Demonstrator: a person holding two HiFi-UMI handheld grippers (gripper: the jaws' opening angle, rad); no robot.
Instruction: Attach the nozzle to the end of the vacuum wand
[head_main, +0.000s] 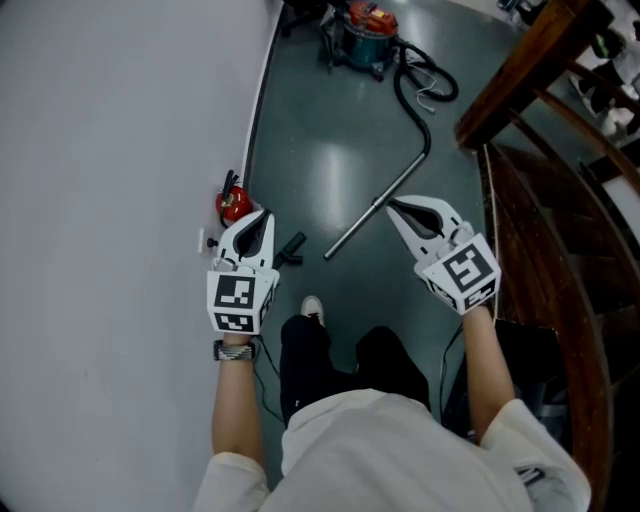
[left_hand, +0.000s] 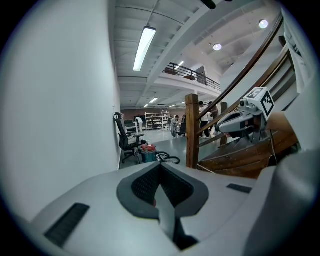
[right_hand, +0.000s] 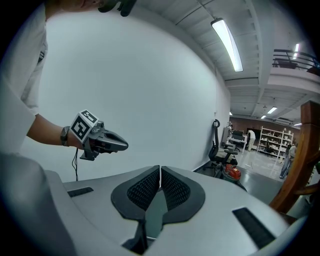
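Note:
A silver vacuum wand (head_main: 378, 203) lies slanted on the dark floor, and a black hose (head_main: 412, 92) joins it to a red and teal vacuum cleaner (head_main: 364, 31) farther off. A small black nozzle (head_main: 291, 250) rests on the floor left of the wand's near end, apart from it. My left gripper (head_main: 264, 217) hangs shut and empty above the floor, just left of the nozzle. My right gripper (head_main: 394, 205) is shut and empty too, over the wand's middle. The left gripper view shows closed pads (left_hand: 146, 186) and the vacuum cleaner (left_hand: 148, 153) beyond them. Closed pads (right_hand: 145, 189) fill the right gripper view.
A white wall (head_main: 110, 150) runs along the left with a red object (head_main: 233, 204) at its foot. A wooden staircase (head_main: 545, 170) and its post (left_hand: 192, 131) stand at the right. An office chair (left_hand: 125, 140) sits by the wall beyond the vacuum cleaner. My shoe (head_main: 313, 310) is near the nozzle.

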